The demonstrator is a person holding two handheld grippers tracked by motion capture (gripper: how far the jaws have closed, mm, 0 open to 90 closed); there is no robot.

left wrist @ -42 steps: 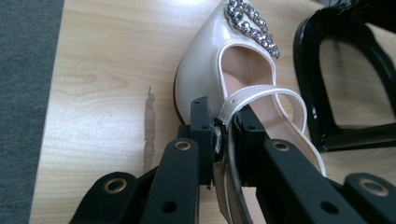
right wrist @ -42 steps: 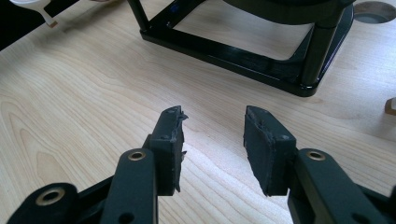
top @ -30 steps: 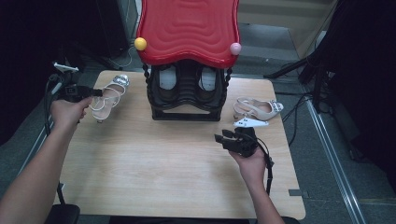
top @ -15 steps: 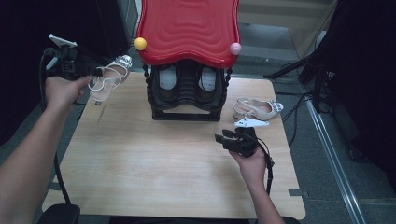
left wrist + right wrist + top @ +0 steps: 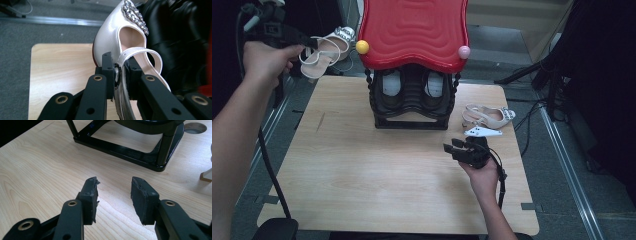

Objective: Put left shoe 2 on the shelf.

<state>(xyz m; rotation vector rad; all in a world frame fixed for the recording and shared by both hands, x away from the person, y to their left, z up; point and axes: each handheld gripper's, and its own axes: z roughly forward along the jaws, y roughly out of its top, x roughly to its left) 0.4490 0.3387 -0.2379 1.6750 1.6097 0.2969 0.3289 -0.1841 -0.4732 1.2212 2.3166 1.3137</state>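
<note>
The white slingback shoe (image 5: 323, 51) with a rhinestone buckle on its toe hangs in the air off the far-left corner of the bench (image 5: 362, 200), clear of the wood, just left of the yellow ball (image 5: 362, 47) on the rack's red top (image 5: 414, 31). In the left gripper view its toe points away and its open heel strap (image 5: 140, 53) loops back toward the camera. The left gripper (image 5: 120, 72) pinches that strap: the two black pads are pressed close together with the thin white band between them, the rest of the shoe hanging beyond the tips. In the high view the left hand (image 5: 268, 57) carries this gripper raised beside the rack, its cable trailing down past the bench edge.

The black shoe rack (image 5: 412, 100) stands at the far middle of the bench, with a pair of dark shoes tucked under the red top; a pink ball (image 5: 464, 51) sits on the top's right side. To the right of the rack lies a second pale slingback shoe (image 5: 488, 116) on the wood, with a small white piece (image 5: 482, 132) just in front of it.

The right gripper (image 5: 113, 195) rests low over the bench near that white piece, held in the right hand (image 5: 482, 175). Its jaws are spread apart with nothing between them, bare wood showing in the gap, and the rack's black base frame (image 5: 120, 147) lies ahead.
</note>
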